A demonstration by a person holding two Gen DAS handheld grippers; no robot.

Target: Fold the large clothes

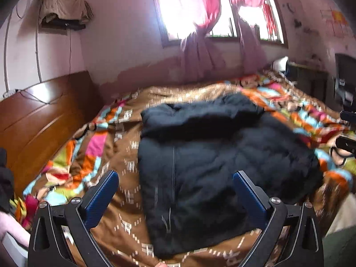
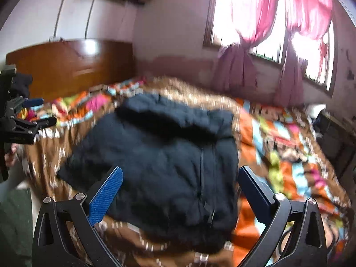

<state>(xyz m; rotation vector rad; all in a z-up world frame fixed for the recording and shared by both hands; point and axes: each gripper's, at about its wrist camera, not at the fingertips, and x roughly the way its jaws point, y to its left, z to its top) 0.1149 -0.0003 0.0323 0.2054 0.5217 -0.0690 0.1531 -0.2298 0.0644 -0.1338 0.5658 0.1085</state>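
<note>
Wooden brown headboard [image 1: 42, 111] on the left, with a wall shelf draped in a tan cloth [image 1: 64, 6] above it. Bed is covered by a brown patterned quilt with bright multicolour patches [image 1: 106, 142].

Black padded zip-front jacket [image 1: 222, 155] lies folded in a bulky heap mid-bed on the quilt, zipper line running toward the near edge; a thick folded layer sits across its far end. Same jacket [image 2: 164, 155] fills the centre of the right wrist view.

Left gripper [image 1: 175, 191]: blue-padded fingers [image 1: 104, 193] spread wide, nothing between them, hovering above the jacket's near edge, not touching as far as I can tell.

Right gripper [image 2: 180, 191]: fingers also wide apart, holding nothing, above the jacket's near part. Its fingers show at the right edge of the left wrist view.

Behind the bed: window with pink curtains tied at the middle [image 2: 267, 22]. Dark cabinet [image 1: 311, 77] at far right. Both views motion-blurred.
</note>
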